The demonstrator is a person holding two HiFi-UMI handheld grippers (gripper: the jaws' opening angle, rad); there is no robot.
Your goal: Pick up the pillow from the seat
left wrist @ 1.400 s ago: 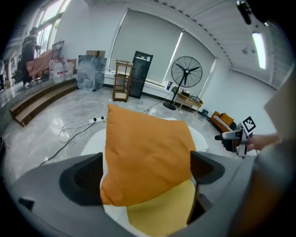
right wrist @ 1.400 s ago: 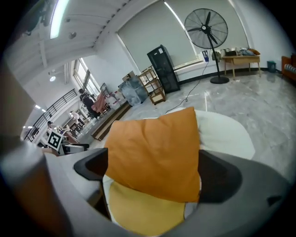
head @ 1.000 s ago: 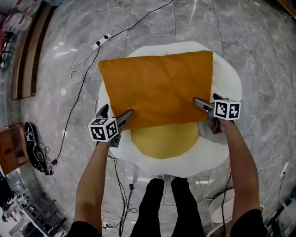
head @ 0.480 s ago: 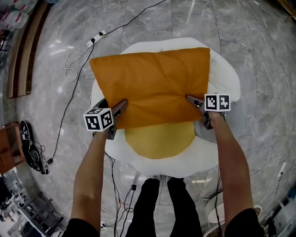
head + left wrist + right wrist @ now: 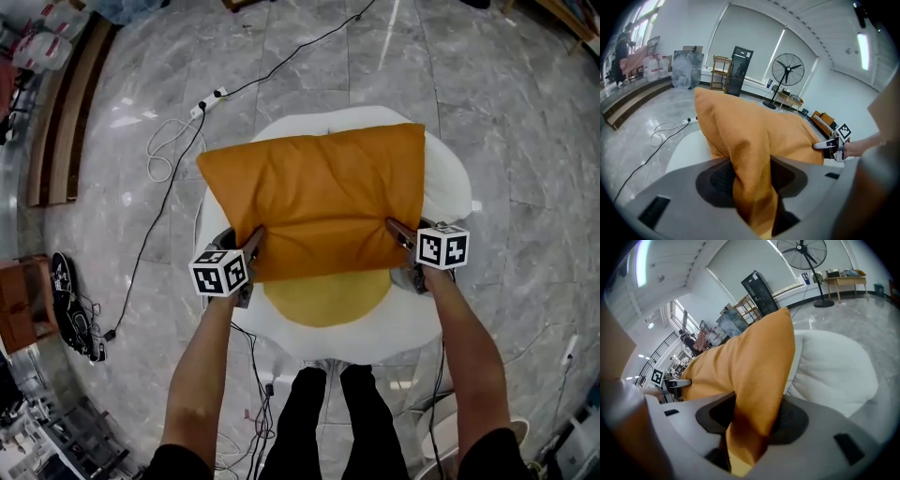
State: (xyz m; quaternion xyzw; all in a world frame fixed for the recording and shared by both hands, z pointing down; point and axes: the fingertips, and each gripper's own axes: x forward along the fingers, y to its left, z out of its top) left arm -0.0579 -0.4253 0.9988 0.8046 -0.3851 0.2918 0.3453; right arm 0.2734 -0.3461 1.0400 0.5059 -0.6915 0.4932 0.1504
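An orange pillow (image 5: 319, 192) lies on a white round seat (image 5: 450, 178) with a yellow centre (image 5: 328, 295). My left gripper (image 5: 255, 240) is at the pillow's near left corner and my right gripper (image 5: 395, 230) at its near right corner. Both sets of jaws are closing, with orange fabric bunched between them. In the left gripper view the pillow (image 5: 750, 126) fills the gap of the left gripper (image 5: 752, 177), and the right gripper (image 5: 832, 146) shows at the far corner. The right gripper view has the pillow (image 5: 750, 366) pinched in the right gripper (image 5: 752, 417).
A grey marble floor surrounds the seat. A cable with a power strip (image 5: 211, 94) trails at the far left. A wooden bench (image 5: 56, 103) runs along the left. The person's legs (image 5: 328, 412) stand just behind the seat. A standing fan (image 5: 787, 70) is across the room.
Both grippers' jaws have narrowed onto the pillow's near corners. The fabric there is now gathered and the near edge has drawn slightly toward the person.
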